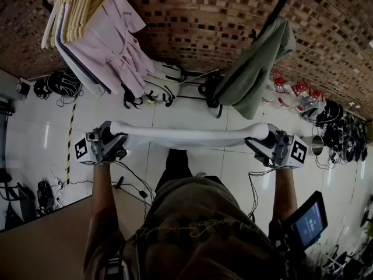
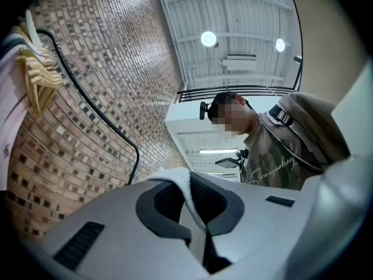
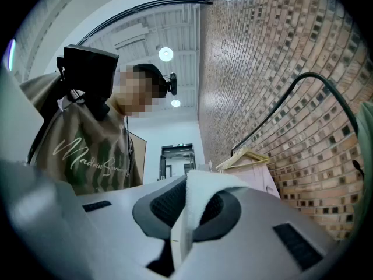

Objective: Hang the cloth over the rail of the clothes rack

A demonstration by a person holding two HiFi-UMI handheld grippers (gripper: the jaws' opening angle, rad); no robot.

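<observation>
A white cloth (image 1: 186, 136) is stretched in a long band between my two grippers, level in front of the person's chest. My left gripper (image 1: 112, 140) is shut on its left end, and a white edge (image 2: 185, 186) pokes up between the jaws. My right gripper (image 1: 262, 140) is shut on the right end, where a white fold (image 3: 198, 200) sticks out of the jaws. The clothes rack's black rail (image 1: 278, 6) runs ahead at the top, against the brick wall; it also curves along the wall in the left gripper view (image 2: 93, 107) and the right gripper view (image 3: 274, 107).
A green garment (image 1: 256, 69) hangs over the rail at the right. Pink garments (image 1: 113, 45) on wooden hangers (image 1: 76, 7) hang at the left. Black rack feet (image 1: 169, 95) stand on the white tile floor. Cables and gear (image 1: 332, 130) lie along both sides.
</observation>
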